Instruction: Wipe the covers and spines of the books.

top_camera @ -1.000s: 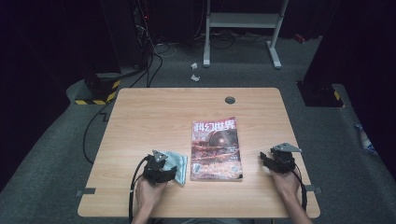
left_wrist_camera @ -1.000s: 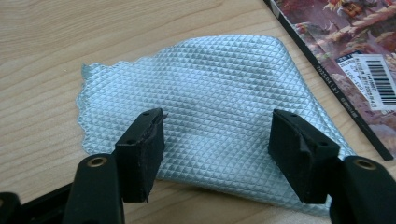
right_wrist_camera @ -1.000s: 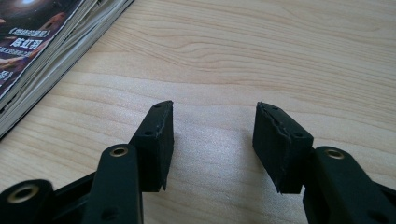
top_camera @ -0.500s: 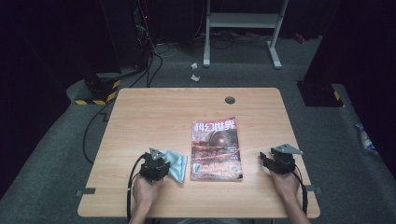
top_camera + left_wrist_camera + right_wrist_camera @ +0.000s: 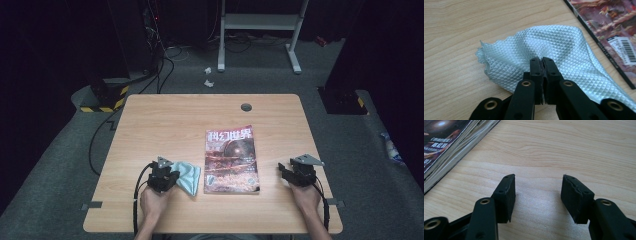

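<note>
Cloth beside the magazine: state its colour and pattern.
Pale blue cloth with a diamond weave, clearest in the left gripper view.

Magazine [image 5: 231, 160], centre of the high view: large white Chinese title 科幻世界 across the top of the cover. Right edge of the left gripper view: barcode label [image 5: 625, 50] on the magazine's corner, digits too small to read. Upper left of the right gripper view: small cover print, blurred, not legible.

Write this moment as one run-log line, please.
left gripper: just closed, pinching cloth | right gripper: open, empty | magazine: between them
</note>
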The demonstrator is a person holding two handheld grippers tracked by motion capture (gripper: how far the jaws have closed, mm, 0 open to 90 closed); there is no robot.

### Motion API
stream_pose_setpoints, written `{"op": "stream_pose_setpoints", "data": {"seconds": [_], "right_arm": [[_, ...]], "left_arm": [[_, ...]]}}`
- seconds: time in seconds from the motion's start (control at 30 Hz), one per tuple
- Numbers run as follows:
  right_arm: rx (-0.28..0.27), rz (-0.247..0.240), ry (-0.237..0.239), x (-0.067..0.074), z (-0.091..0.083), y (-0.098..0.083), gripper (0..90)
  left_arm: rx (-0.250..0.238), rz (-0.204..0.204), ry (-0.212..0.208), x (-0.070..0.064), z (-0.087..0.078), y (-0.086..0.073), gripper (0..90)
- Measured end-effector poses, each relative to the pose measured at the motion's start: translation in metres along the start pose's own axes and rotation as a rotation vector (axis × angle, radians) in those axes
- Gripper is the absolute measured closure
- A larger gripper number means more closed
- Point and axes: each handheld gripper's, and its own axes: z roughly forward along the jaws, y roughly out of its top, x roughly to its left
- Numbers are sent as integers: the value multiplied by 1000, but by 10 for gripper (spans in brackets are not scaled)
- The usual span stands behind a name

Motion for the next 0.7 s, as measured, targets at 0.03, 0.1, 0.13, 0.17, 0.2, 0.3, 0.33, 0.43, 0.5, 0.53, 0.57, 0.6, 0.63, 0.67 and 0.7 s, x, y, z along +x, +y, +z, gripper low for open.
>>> {"op": "stream_pose_setpoints", "data": {"seconds": [0.03,0.1,0.13,0.17,0.2,0.3,0.33,0.43,0.5,0.53,0.57,0.6,0.63,0.67,0.7], "right_arm": [[0,1,0,0,0,0,454],[1,2,-1,0,0,0,453],[0,0,-1,0,0,0,454],[0,0,-1,0,0,0,454],[0,0,-1,0,0,0,454],[1,-2,-1,0,0,0,453],[1,0,-1,0,0,0,453],[1,1,0,0,0,0,452],[0,0,0,0,0,0,452],[0,1,0,0,0,0,452],[-1,0,0,0,0,0,452],[1,0,0,0,0,0,452],[-1,0,0,0,0,0,452],[-1,0,0,0,0,0,452],[-1,-2,0,0,0,0,452]], "left_arm": [[-2,-4,-4,1,-1,0,872],[1,-9,-17,2,-3,1,873],[-1,2,-18,3,-5,2,873],[-10,-6,-27,3,-7,4,874],[-16,-10,-37,2,-9,5,874],[-33,-8,-60,2,-15,12,875],[-38,-8,-69,1,-17,15,876],[-53,-10,-102,-1,-22,22,876],[-61,-3,-126,-2,-25,29,876],[-68,-4,-136,-4,-27,32,877],[-78,-5,-148,-5,-28,36,877],[-82,-1,-156,-6,-29,40,877],[-91,1,-162,-8,-30,45,877],[-96,7,-170,-9,-30,50,877],[-100,12,-178,-11,-30,55,877]]}}
